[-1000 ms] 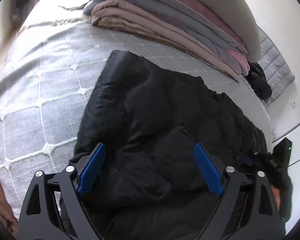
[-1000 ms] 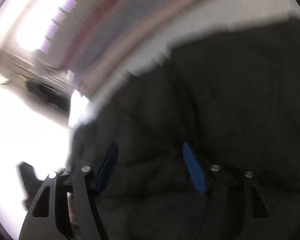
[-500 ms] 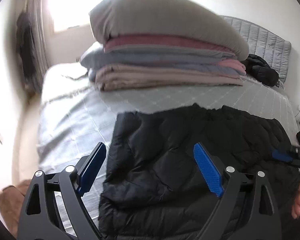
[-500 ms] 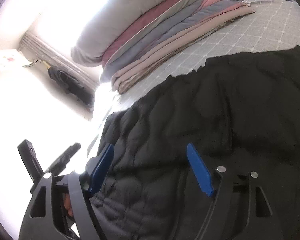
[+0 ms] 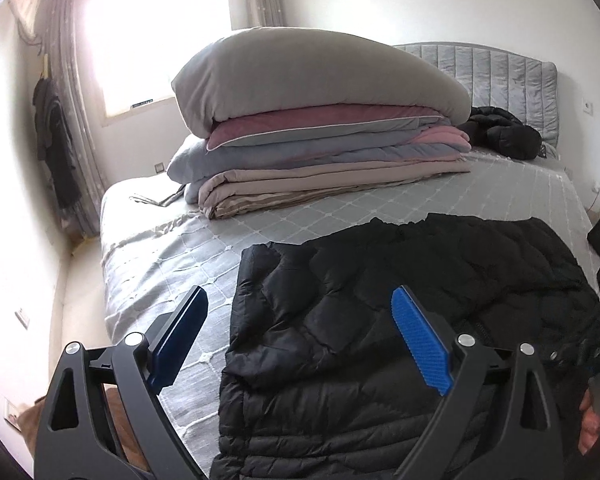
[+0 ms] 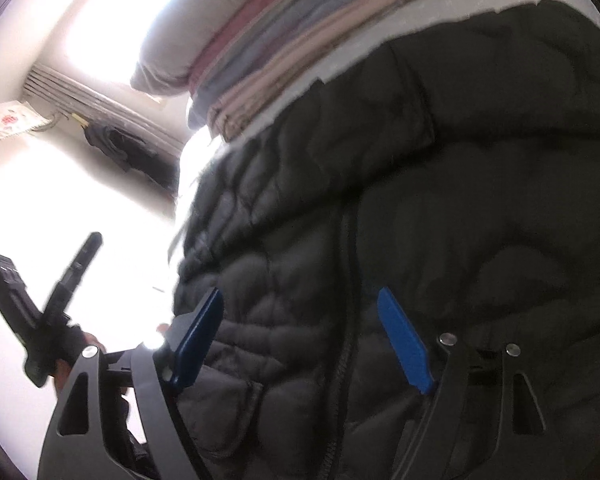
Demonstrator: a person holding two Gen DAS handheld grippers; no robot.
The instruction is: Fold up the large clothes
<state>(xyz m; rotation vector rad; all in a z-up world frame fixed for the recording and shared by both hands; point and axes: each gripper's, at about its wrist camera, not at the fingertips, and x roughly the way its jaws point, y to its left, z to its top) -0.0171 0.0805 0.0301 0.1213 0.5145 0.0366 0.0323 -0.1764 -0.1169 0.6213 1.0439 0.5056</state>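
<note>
One bed [image 5: 148,256], grey quilted cover; bedding stack [image 5: 320,128] at far side, dark garment [image 5: 504,136] by headboard. Black jacket [image 5: 380,320] lies flat on near side, left edge free, bare bed beyond. Left gripper [image 5: 300,336] above jacket's left edge, jaws apart, empty. Right gripper [image 6: 300,336] over jacket zipper, jaws apart, empty.

- No text, label, brand, number or sign can be read in either view.
</note>
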